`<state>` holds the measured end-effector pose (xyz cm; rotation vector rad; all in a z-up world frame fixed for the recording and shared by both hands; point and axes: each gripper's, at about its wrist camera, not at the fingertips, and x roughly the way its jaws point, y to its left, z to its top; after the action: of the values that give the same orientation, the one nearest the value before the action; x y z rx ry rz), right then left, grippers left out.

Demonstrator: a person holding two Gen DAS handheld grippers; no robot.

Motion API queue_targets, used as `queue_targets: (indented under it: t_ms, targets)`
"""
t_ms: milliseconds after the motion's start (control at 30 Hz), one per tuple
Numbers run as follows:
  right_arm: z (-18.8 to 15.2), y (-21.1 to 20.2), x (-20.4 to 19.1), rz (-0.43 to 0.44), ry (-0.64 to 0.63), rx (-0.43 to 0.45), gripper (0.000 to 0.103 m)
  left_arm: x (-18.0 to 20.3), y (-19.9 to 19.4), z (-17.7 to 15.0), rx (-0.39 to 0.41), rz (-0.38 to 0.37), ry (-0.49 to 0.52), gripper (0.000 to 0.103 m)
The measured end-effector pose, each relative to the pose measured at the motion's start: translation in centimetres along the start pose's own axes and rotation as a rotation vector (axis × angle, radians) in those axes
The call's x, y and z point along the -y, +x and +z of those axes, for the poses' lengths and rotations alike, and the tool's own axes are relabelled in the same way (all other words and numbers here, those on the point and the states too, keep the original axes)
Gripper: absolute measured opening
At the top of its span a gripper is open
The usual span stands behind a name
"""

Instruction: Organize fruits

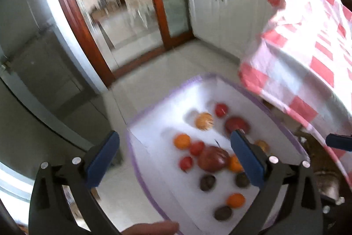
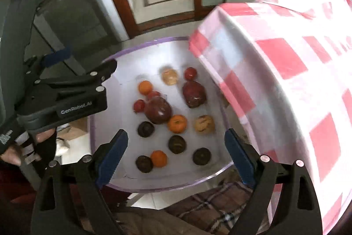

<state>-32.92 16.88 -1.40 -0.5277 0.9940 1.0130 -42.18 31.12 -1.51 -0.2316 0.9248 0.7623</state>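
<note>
Both claws hang above a white bin [image 2: 123, 63] with a purple rim, which sits on the floor beside a table draped in a red-and-white checked cloth [image 2: 286, 63].

The right gripper [image 2: 176, 154] is spread wide, its blue pads well apart, holding nothing and touching nothing. Seen between its fingers, the bin's floor carries the loose fruit.

The left gripper [image 1: 173, 161] is likewise wide open and empty. In the right wrist view it appears over the bin's left rim [image 2: 66, 67], held by a hand in a dark fingerless glove [image 2: 33, 147].

All the fruit lies inside the bin. A large dark-red apple [image 2: 158, 111] sits near the bin's middle, a second apple [image 2: 194, 94] closer to the cloth side. Oranges [image 2: 177, 123], small red tomatoes [image 2: 139, 105] and yellowish striped fruits [image 2: 204, 123] are scattered around them. Several dark, round fruits [image 2: 177, 144] rest toward the bin's near rim. The left wrist view is blurred.
</note>
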Motion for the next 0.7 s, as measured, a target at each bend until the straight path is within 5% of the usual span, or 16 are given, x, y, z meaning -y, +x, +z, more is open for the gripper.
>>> queue_targets:
  t_ms: [200, 700]
  targets:
    - [-0.9, 1.7, 0.0, -0.132, -0.006, -0.056, 0.087, 1.0, 1.1, -0.9, -0.057, -0.037, -0.017, 0.101]
    - [-2.0, 5.4, -1.0, -0.127, -0.04, -0.153, 0.087, -0.2, 3.4, -2.0, -0.14, -0.046, -0.062, 0.101]
